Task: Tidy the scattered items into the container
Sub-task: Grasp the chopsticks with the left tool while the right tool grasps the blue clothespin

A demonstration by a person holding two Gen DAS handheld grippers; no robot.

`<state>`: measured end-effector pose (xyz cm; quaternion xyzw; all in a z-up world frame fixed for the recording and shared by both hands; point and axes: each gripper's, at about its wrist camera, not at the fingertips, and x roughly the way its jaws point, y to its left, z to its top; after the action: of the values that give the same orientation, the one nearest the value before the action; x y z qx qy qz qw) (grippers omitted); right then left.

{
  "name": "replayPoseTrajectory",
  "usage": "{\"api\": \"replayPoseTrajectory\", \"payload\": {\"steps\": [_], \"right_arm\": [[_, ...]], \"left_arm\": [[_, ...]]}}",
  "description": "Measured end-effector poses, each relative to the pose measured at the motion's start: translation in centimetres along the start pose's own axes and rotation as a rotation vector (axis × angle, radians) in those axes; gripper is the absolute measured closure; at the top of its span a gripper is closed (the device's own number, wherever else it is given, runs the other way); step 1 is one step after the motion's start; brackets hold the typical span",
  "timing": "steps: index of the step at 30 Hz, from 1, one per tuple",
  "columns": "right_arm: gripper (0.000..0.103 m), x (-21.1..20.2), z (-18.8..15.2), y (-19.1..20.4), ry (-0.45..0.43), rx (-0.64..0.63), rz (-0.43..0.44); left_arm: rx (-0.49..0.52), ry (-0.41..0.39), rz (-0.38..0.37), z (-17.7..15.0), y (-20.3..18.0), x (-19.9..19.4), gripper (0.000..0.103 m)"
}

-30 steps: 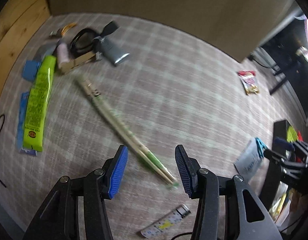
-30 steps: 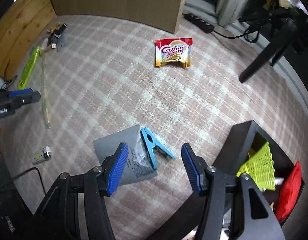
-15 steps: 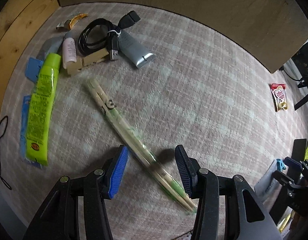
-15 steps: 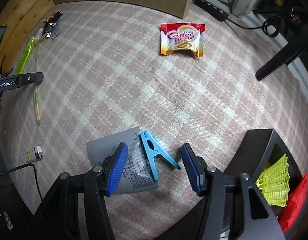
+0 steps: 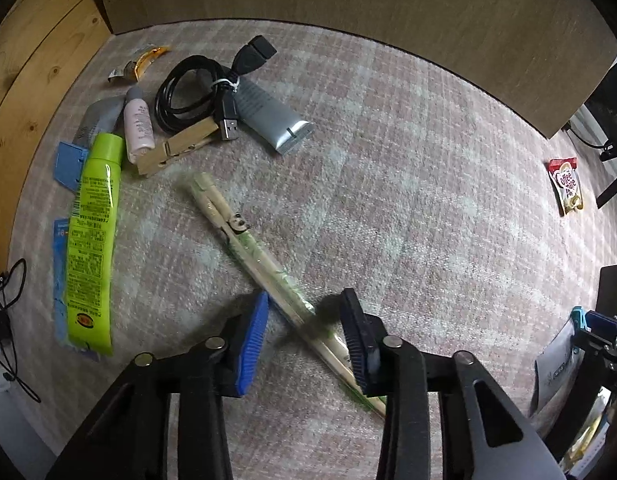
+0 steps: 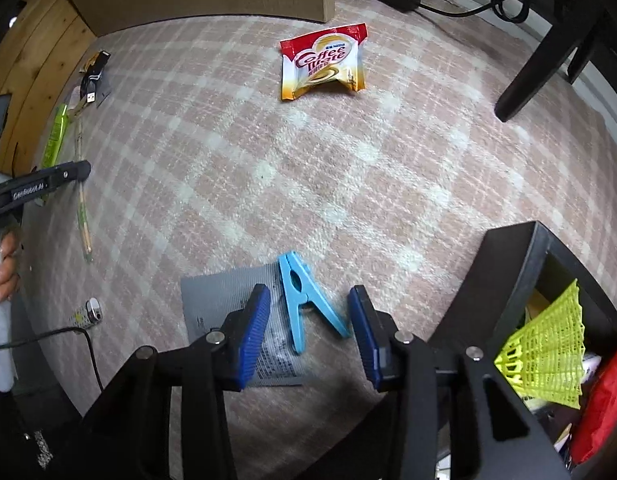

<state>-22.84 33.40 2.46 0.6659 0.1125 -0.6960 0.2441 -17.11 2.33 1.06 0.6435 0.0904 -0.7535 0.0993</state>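
Left hand-held gripper: your jaws spread, straddling wrapped chopsticks on carpet.
Right hand-held gripper: spread, around blue clothespin.
Risk: thin chopsticks may pivot, slipping out.

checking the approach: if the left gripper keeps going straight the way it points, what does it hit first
Most likely the chopsticks, lying diagonally between the open left gripper fingers. Depth is unclear, but nothing else sits in that line.

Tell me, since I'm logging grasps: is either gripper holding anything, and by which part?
Nothing is held. The left gripper is open, straddling the wrapped wooden chopsticks near their lower end. The right gripper is open around the light blue plastic clothespin.
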Motion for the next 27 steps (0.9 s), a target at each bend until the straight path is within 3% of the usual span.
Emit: {"api": "replayPoseTrajectory", "payload": {"steps": [12,18,19,27], "right_arm": [[0.08,-0.3,-1.8,-0.8,-0.048,-0.017,-0.168],[0.081,-1.3,-2.3,-1.5,-0.085,0.047,-0.126],[0.081,-1.6,-2.4,-1.6,-0.096,0.057,-0.116],[0.081,-4.2,-3.0,-1.6,-0.159,0.104,-0.071]], "left_arm": [[0.033,-0.028,-0.004,-1.5,-0.8,-0.7,0.089],[0.043,-0.035,-0.02,-3.4,-0.9,-1.5,0.093],[0.04,-0.039,-0.023,-3.7,-0.9,-1.8,0.099],[0.062,-0.059,-0.056,-5.2,-1.7,-4.0,0.099]]}}
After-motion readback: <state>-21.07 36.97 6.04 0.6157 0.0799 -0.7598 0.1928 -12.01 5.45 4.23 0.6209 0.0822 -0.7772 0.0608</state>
